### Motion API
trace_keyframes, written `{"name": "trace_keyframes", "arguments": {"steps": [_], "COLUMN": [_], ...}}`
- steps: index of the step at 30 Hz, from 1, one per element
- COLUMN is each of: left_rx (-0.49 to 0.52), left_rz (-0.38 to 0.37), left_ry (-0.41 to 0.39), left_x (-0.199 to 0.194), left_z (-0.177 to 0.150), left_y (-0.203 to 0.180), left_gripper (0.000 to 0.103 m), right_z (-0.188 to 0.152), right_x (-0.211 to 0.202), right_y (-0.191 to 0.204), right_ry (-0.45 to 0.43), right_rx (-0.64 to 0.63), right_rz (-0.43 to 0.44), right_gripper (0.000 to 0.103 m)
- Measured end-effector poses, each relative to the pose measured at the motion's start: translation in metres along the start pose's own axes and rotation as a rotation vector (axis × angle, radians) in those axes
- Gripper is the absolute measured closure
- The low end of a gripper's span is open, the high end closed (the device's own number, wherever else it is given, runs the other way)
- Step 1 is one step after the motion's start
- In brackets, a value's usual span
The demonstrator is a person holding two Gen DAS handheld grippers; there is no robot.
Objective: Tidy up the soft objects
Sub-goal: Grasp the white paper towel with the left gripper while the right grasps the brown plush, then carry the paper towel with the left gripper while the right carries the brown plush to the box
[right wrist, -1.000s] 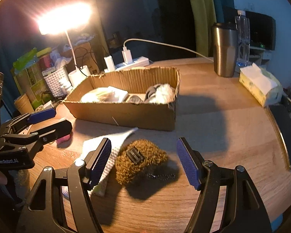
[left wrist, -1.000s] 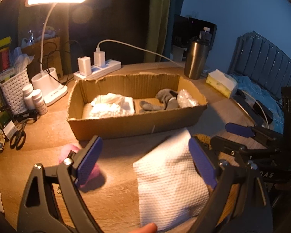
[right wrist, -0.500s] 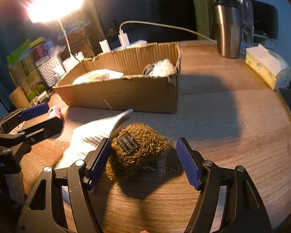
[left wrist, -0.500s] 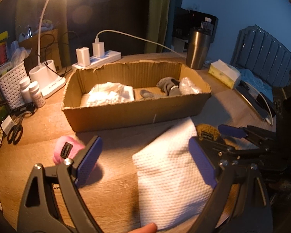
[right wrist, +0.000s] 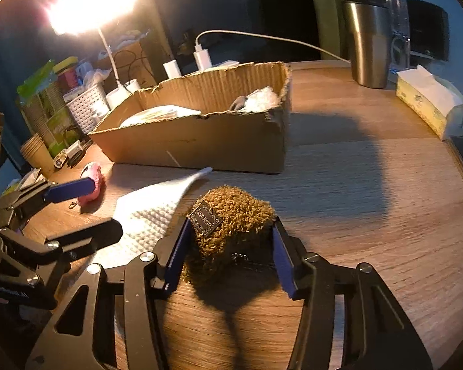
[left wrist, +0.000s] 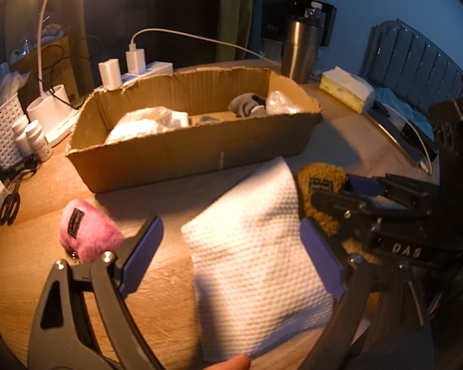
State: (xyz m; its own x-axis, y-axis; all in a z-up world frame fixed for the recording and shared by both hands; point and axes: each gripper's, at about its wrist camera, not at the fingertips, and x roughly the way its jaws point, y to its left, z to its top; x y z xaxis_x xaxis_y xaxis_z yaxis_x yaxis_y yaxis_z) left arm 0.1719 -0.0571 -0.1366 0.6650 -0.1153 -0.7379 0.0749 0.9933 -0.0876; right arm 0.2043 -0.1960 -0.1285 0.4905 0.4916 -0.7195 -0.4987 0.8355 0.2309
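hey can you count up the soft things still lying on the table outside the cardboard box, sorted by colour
Brown: 1, the fuzzy brown pouch between the pads of the right gripper
Pink: 1, the fuzzy pink pouch
White: 1, the white paper towel, under the open left gripper
Total: 3

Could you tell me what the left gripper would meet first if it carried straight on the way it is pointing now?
Most likely the white paper towel. The left gripper stands open and angled down at the table, with the towel lying flat between and ahead of its fingers. The cardboard box lies further on, though depth is hard to judge.
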Motion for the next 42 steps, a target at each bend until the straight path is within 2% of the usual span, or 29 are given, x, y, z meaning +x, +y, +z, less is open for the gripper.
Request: {"name": "trace_keyframes", "arguments": {"steps": [4,8,10,13,18,21,27,36,39,41,42], "left_rx": [0.010,0.017,0.016,0.017,-0.001,-0.014,-0.012,-0.023,-0.029,-0.036,-0.040], "left_rz": [0.018,0.002,-0.020,-0.041,-0.081,-0.099,-0.119,-0.121,-0.122,-0.123,-0.122], "left_ry": [0.034,0.047,0.055,0.056,0.052,0.042,0.023,-0.025,-0.038,-0.047,-0.053], "left_x": [0.008,0.011,0.012,0.011,0.009,0.005,-0.001,-0.015,-0.021,-0.023,-0.025], "left_z": [-0.002,-0.003,-0.003,-0.003,-0.004,-0.003,-0.002,0.003,0.004,0.005,0.006], "left_y": [-0.004,-0.007,-0.008,-0.009,-0.006,-0.002,0.000,0.009,0.013,0.016,0.018], "left_gripper": [0.012,0.014,0.027,0.039,0.052,0.068,0.088,0.091,0.091,0.091,0.091], "right_z": [-0.002,-0.004,-0.004,-0.005,-0.004,-0.005,-0.006,-0.003,0.000,0.001,0.002], "right_x": [-0.005,-0.009,-0.010,-0.010,-0.009,-0.009,-0.009,-0.012,-0.014,-0.016,-0.017], "right_y": [-0.009,-0.014,-0.016,-0.016,-0.013,-0.013,-0.012,-0.005,-0.002,0.000,0.001], "right_ry": [-0.013,-0.019,-0.021,-0.021,-0.017,-0.017,-0.017,-0.021,-0.028,-0.033,-0.034], "right_rx": [0.020,0.030,0.033,0.030,0.022,0.020,0.017,0.000,-0.006,-0.014,-0.019], "right_rz": [-0.010,-0.012,-0.008,-0.005,-0.008,-0.011,-0.020,-0.032,-0.036,-0.040,-0.043], "right_gripper": [0.050,0.050,0.050,0.050,0.050,0.050,0.050,0.052,0.055,0.063,0.064]}}
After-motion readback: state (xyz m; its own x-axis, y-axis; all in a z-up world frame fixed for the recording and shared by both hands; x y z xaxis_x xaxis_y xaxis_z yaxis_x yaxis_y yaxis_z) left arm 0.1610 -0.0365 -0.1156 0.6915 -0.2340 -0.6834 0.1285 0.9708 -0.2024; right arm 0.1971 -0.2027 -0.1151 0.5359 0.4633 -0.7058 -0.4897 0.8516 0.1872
